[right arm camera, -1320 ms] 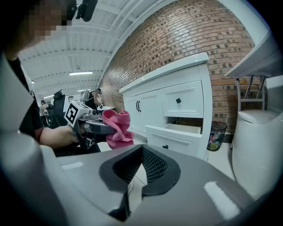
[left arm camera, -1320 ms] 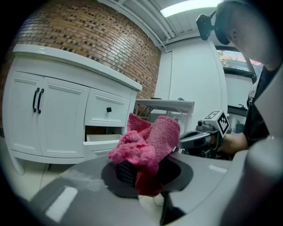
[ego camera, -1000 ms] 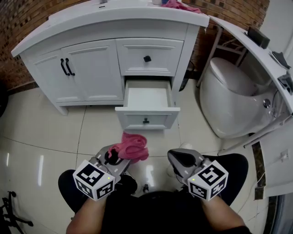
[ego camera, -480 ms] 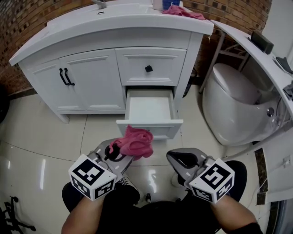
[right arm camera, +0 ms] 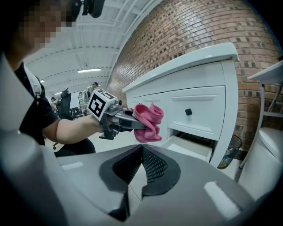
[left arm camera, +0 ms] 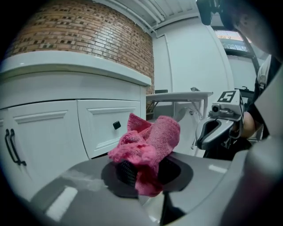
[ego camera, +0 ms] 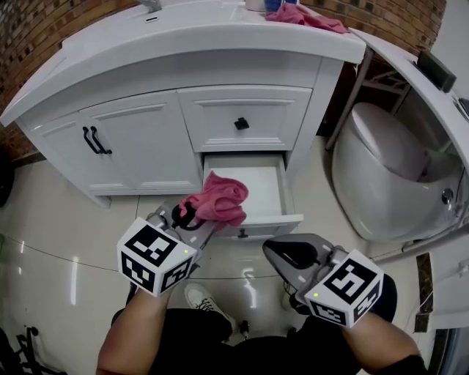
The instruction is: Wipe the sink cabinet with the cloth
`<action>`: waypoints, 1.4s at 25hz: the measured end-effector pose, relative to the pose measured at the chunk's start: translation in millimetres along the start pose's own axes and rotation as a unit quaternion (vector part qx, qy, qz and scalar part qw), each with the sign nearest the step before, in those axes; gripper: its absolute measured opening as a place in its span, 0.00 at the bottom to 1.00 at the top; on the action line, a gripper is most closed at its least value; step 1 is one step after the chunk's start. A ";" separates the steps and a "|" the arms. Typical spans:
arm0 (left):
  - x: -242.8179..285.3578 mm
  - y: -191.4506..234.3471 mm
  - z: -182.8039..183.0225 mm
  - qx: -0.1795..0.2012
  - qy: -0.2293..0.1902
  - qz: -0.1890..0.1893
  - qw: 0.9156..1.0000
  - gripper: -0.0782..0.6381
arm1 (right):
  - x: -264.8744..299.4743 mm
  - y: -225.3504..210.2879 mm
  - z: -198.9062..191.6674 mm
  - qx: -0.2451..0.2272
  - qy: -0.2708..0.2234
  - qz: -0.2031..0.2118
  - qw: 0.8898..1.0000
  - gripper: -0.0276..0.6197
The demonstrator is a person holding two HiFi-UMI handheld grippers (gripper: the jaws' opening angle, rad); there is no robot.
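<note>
Two claws out: left claw (ego camera: 194, 217) clenched on the pink cloth (ego camera: 220, 198), poised by the open drawer (ego camera: 250, 183) to meet the sink cabinet (ego camera: 146, 139) front, right claw (ego camera: 273, 252) pinched together on nothing, parked clear.

The crumpled pink cloth (left arm camera: 148, 145) hid the left gripper's (left arm camera: 142, 170) jaw tips and the open white drawer's (ego camera: 260, 187) left corner, and the top edge cut off the far metal tap (ego camera: 151, 5).

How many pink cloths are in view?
2: the held cloth in the left gripper, near the open drawer; a second cloth on the countertop, back right. More may be hidden.
</note>
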State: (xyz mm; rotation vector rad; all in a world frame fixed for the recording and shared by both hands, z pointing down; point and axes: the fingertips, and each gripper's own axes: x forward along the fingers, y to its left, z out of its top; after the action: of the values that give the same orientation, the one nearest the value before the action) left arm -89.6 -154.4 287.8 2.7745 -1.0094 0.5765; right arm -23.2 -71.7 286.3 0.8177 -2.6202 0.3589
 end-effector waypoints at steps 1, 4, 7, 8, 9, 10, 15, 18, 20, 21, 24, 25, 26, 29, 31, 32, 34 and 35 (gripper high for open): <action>8.3 7.4 -0.1 0.000 0.004 0.001 1.000 0.24 | 4.8 -5.4 3.9 -0.001 0.000 0.001 1.000 0.05; 33.4 25.2 -2.5 0.001 0.019 0.000 1.000 0.24 | 20.7 -19.4 8.0 -0.003 0.004 0.006 1.000 0.05; 59.4 37.3 -9.6 0.004 0.039 -0.004 0.999 0.24 | 37.8 -30.0 3.6 0.012 0.011 0.011 1.000 0.05; 68.7 41.2 -12.8 0.006 0.047 -0.006 0.999 0.24 | 43.5 -33.1 1.9 0.017 0.012 0.012 1.000 0.05; 78.1 45.0 -16.1 0.006 0.055 -0.008 0.998 0.24 | 48.9 -36.0 0.0 0.020 0.014 0.013 1.000 0.05; 87.5 48.3 -19.8 0.005 0.063 -0.011 0.998 0.24 | 53.7 -38.6 -2.2 0.021 0.018 0.014 1.000 0.05; 132.8 56.2 -42.2 -0.006 0.107 -0.033 0.994 0.24 | 66.7 -49.0 -6.1 0.028 0.029 0.033 0.999 0.05; 159.6 58.6 -51.8 -0.008 0.132 -0.047 0.990 0.24 | 69.7 -61.0 -5.1 0.033 0.031 0.039 0.998 0.05; 177.5 60.9 -55.8 -0.008 0.145 -0.053 0.988 0.24 | 71.5 -69.8 -4.3 0.040 0.028 0.041 0.998 0.05; 186.2 61.9 -57.1 -0.006 0.150 -0.056 0.987 0.24 | 72.0 -73.4 -4.6 0.044 0.026 0.042 0.998 0.05; 211.3 62.2 -61.8 0.008 0.165 -0.070 0.984 0.24 | 73.0 -79.1 -6.5 0.050 0.027 0.053 0.997 0.05; 218.9 61.4 -66.5 0.014 0.177 -0.075 0.981 0.24 | 73.9 -78.9 -7.4 0.050 0.030 0.059 0.997 0.05; 226.2 60.5 -72.9 0.020 0.191 -0.080 0.978 0.24 | 74.8 -78.3 -8.2 0.049 0.033 0.065 0.996 0.05; 246.5 59.8 -89.2 0.024 0.224 -0.091 0.970 0.24 | 78.7 -79.6 -4.7 0.052 0.025 0.076 0.995 0.05; 257.0 59.6 -92.4 0.021 0.231 -0.097 0.968 0.24 | 81.3 -84.3 -2.7 0.051 0.025 0.081 0.995 0.05; 261.1 59.2 -93.1 0.021 0.233 -0.100 0.967 0.24 | 82.7 -86.7 -1.3 0.050 0.026 0.083 0.995 0.05; 268.3 58.5 -93.7 0.025 0.234 -0.105 0.966 0.24 | 85.5 -89.2 4.8 0.049 0.024 0.090 0.994 0.05; 271.6 58.3 -94.3 0.025 0.235 -0.107 0.966 0.24 | 87.2 -89.5 7.7 0.050 0.022 0.094 0.994 0.05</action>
State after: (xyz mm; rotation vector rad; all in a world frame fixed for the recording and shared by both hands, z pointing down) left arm 34.9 -335.9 481.8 2.5461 -0.5915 1.1621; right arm -39.2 -188.8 327.5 0.5874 -2.6628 0.5562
